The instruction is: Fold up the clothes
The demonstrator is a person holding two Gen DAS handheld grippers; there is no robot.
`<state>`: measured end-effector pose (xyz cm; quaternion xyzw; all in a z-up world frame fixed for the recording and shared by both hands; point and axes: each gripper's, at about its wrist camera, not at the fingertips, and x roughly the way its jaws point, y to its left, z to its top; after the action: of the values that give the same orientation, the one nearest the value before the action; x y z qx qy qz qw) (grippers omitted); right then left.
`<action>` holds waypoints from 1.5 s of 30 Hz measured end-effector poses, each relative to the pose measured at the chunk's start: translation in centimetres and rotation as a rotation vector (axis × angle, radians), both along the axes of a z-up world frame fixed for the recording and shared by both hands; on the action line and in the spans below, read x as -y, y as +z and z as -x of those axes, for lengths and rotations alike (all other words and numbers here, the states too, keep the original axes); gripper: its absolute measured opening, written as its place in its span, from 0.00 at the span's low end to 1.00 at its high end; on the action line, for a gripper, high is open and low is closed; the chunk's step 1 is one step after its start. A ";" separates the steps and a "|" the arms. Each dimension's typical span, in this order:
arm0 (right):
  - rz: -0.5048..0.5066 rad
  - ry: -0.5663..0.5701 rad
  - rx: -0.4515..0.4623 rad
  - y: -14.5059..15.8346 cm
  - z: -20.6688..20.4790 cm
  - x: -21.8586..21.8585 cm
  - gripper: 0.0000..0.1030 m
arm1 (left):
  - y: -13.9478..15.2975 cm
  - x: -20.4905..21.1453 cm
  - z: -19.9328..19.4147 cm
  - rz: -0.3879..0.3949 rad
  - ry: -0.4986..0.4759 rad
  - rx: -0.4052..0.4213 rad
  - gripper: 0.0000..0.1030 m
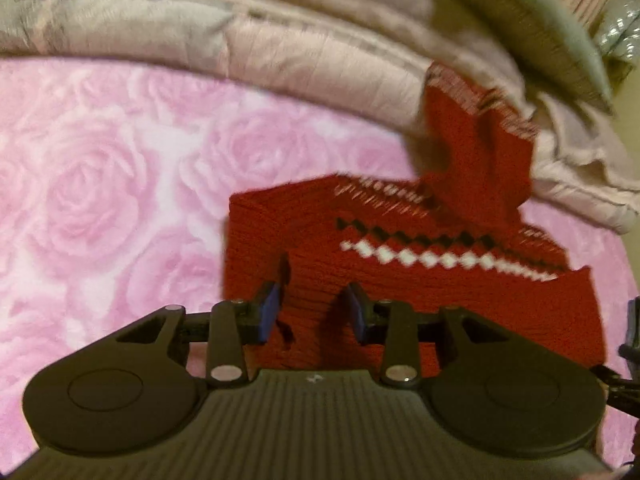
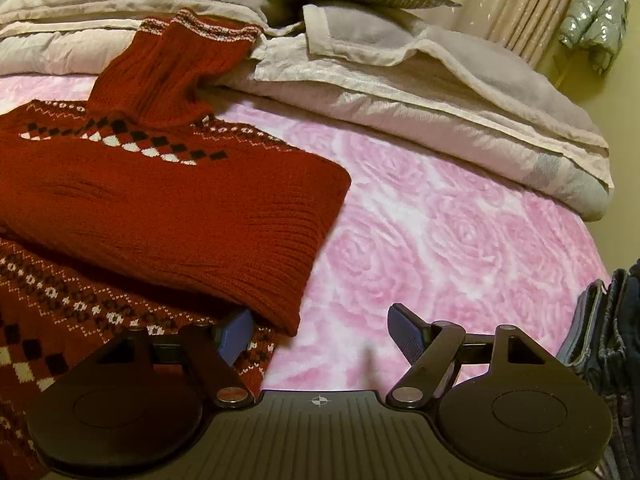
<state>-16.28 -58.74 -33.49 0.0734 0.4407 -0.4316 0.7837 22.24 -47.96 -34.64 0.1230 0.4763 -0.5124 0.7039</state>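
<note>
The left tool [image 1: 314, 312] hangs over the red sweater [image 2: 160, 200] on the pink bed [image 2: 440, 220], fingers slightly apart, gripping nothing. The right tool [image 2: 320, 332] gapes at the hem; folding looks partway done, so next grab an edge.

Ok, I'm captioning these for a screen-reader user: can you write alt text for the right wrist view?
A red knitted sweater with black and white diamond bands lies partly folded on a pink rose-patterned bedspread. The right gripper rests open at the sweater's edge, with rumpled beige bedding behind.
</note>
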 end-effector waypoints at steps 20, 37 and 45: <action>-0.050 -0.001 0.030 2.5 0.3 0.3 0.74 | 4.6 -3.9 0.9 0.098 0.103 0.129 0.19; -0.408 0.019 0.285 0.6 -3.0 6.2 0.52 | 1.7 -0.1 0.6 -0.009 -0.035 0.067 0.14; -0.467 -0.031 0.452 2.9 -6.6 13.7 0.53 | 4.7 7.8 -2.6 0.075 0.023 -0.049 0.51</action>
<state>-9.65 -72.45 -30.56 0.3520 0.3416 -0.3036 0.8168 24.80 -55.73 -29.92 0.0785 0.4751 -0.5245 0.7022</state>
